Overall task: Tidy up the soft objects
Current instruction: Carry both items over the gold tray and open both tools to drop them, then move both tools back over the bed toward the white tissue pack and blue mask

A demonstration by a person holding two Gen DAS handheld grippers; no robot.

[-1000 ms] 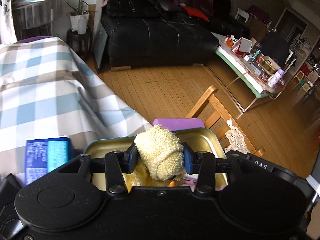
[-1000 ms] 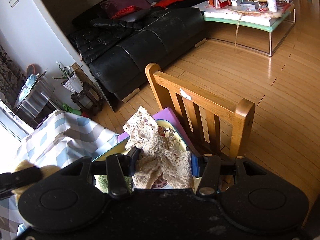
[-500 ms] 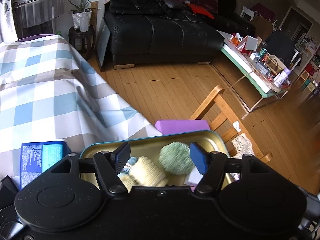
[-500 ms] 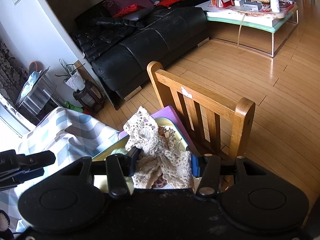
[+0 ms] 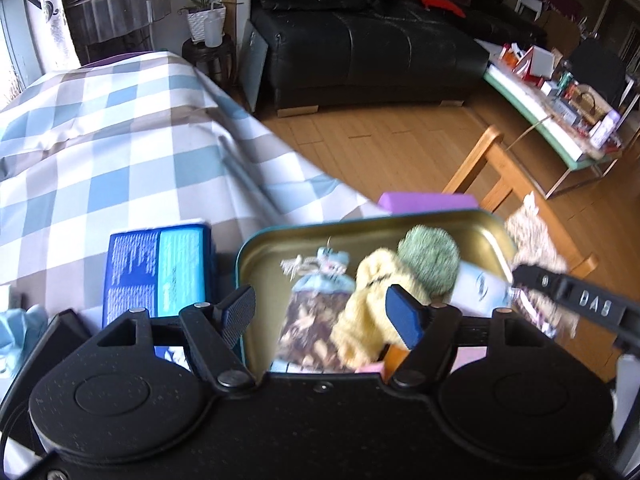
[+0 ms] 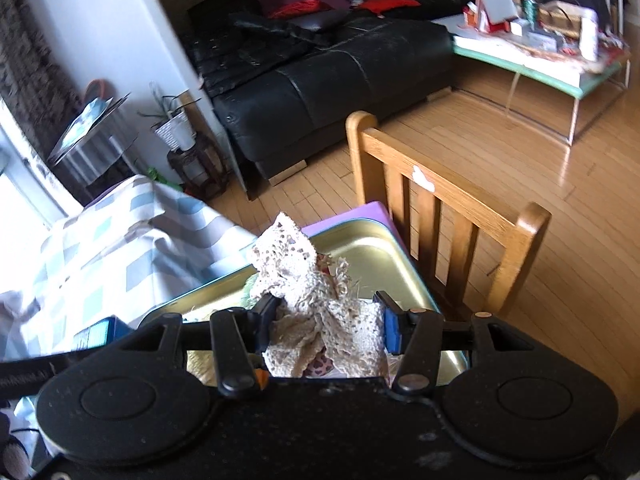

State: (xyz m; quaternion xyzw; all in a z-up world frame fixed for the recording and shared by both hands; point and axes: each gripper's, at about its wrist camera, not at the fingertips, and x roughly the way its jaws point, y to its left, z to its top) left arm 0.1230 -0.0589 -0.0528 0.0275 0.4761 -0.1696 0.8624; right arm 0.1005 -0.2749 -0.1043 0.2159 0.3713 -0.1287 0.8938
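Left tool (image 5: pixel 322 312): jaws apart and opening; nothing pressed between the pads. It points down into the tin.
Left tool pads: ribbed dark pad at the left, blue pad (image 5: pixel 404 316) at the right, over the yellow cloth.
Right tool (image 6: pixel 326 326): jaws opening, with both pads against the lace doily between them, which hangs bunched from the grip.
Lace doily (image 6: pixel 304 280): cream crochet, held above the tin; one corner stands up above the pads, the rest droops below them.
Tin (image 5: pixel 256 256): shallow, gold inside, teal rim, open; it sits on the desk at the edge nearest the chair.
Yellow cloth (image 5: pixel 368 308): fluffy terry piece lying in the tin, near the middle.
Green ball (image 5: pixel 430 258): fuzzy, round, in the tin, touching the yellow cloth on its far right side.
Sachet (image 5: pixel 320 300): patterned pouch with a pale blue top, in the tin, just left of the yellow cloth.
Blue box (image 5: pixel 158 268): printed carton lying flat on the desk, just left of the tin.
Desk (image 5: pixel 100 152): covered by a blue, tan and white checked cloth.
Purple pad (image 5: pixel 426 202): flat, just beyond the tin's far rim.
Chair (image 6: pixel 444 216): wooden, slatted back, beside the tin.
Sofa (image 6: pixel 340 76): black, across the wooden floor.
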